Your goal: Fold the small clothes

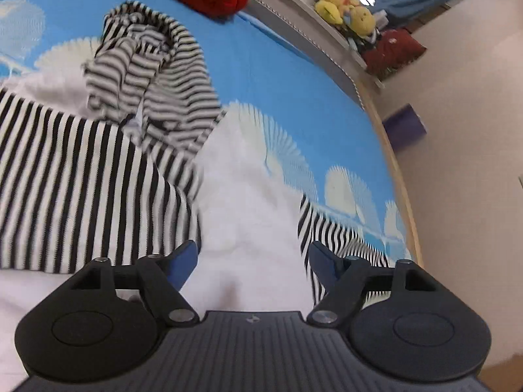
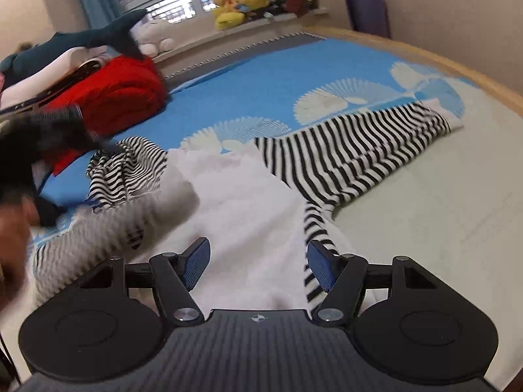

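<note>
While both claws (image 1: 253, 261) (image 2: 258, 261) gape empty over striped top (image 2: 343, 160), red blanket (image 2: 124, 94) lies beyond.

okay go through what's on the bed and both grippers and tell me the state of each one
Left gripper: open, nothing between its pads.
Right gripper: open, over white cloth, gripping nothing.
Striped garment: spread on the bed, not yet folded; one sleeve lies stretched out flat.
Hood: crumpled in a heap.
Red blanket: bunched up at the far side.
</note>
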The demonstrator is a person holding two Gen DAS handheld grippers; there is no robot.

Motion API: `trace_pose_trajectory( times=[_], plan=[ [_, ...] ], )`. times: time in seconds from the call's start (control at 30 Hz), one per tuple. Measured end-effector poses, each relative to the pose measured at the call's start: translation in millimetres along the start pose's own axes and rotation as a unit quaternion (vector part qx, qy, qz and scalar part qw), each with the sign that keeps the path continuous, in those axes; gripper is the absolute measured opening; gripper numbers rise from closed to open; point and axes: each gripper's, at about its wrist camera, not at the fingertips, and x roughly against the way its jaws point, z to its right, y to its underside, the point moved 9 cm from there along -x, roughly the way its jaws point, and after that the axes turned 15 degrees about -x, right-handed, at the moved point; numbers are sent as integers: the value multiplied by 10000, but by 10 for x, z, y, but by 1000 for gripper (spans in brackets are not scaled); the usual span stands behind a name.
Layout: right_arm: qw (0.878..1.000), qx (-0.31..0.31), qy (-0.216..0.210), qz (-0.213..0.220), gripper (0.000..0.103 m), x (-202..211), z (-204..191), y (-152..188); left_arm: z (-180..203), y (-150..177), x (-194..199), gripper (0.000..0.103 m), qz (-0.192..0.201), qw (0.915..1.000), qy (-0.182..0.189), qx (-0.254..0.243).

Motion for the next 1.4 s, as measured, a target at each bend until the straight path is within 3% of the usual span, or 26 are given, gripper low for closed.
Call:
trace_pose_trajectory(
  times=[0.1,0.17,0.23,0.3,0.33,0.43,0.53,0.67,0.8,0.83,0.9,0.93,0.97,1.1,1.17,1.27,1.33,1.4],
  plan=[
    [9999,-109,-69,-77,68,26,83,-25,-524,97,422,93,295,9984,-470,75],
    [9997,-180,-106,-103,68,40,122,-38,-1027,227,800,101,370,9902,-1345,65],
    [9993,-298,-142,-170,68,38,140,-38,-1513,463,1140,102,188,9684,-2484,-115],
    [9983,-453,-221,-282,68,17,123,-19,-1802,671,1336,102,53,9530,-3022,-219],
    [9977,-526,-272,-337,68,0,105,-9,-1924,771,1398,102,3,9498,-3124,-156],
    [9958,-608,-501,-471,68,-71,-34,36,-2239,967,1426,102,64,9521,-3023,460],
    [9948,-343,-808,-508,68,-157,-267,52,-2431,1015,1312,102,68,9612,-2577,986],
    [9943,162,-881,-577,68,-359,-514,59,-2547,859,1199,102,-44,9666,-2384,944],
    [9932,270,-741,-853,68,-855,-820,-130,-2414,780,1003,102,-141,9746,-2110,737],
    [9935,271,-675,-880,68,-996,-888,-183,-2412,775,945,102,-254,9737,-2174,633],
    [9944,225,-499,-909,67,-1341,-1012,-274,-2466,804,844,102,-546,9625,-2637,331],
    [9943,225,-409,-959,58,-1488,-1046,-270,-2512,837,804,102,-715,9559,-2839,239],
    [9933,315,-347,-1059,48,-1649,-1094,-240,-2541,867,777,102,-816,9541,-2870,254],
    [9893,647,15,-1304,46,-2090,-1170,-20,-2592,879,777,102,-788,9538,-2875,373],
    [9882,858,89,-1262,5,-2141,-1187,76,-2607,891,758,102,-812,9527,-2911,322],
    [9835,1449,-70,-1078,5,-1937,-1308,133,-2612,881,768,102,-831,9503,-2991,225],
    [9848,1326,-400,-1051,5,-1719,-1330,40,-2613,894,788,103,-849,9464,-3112,170],
    [9882,1102,-287,-1029,4,-1595,-1209,-105,-2626,902,794,103,-852,9438,-3189,173]
  ],
)
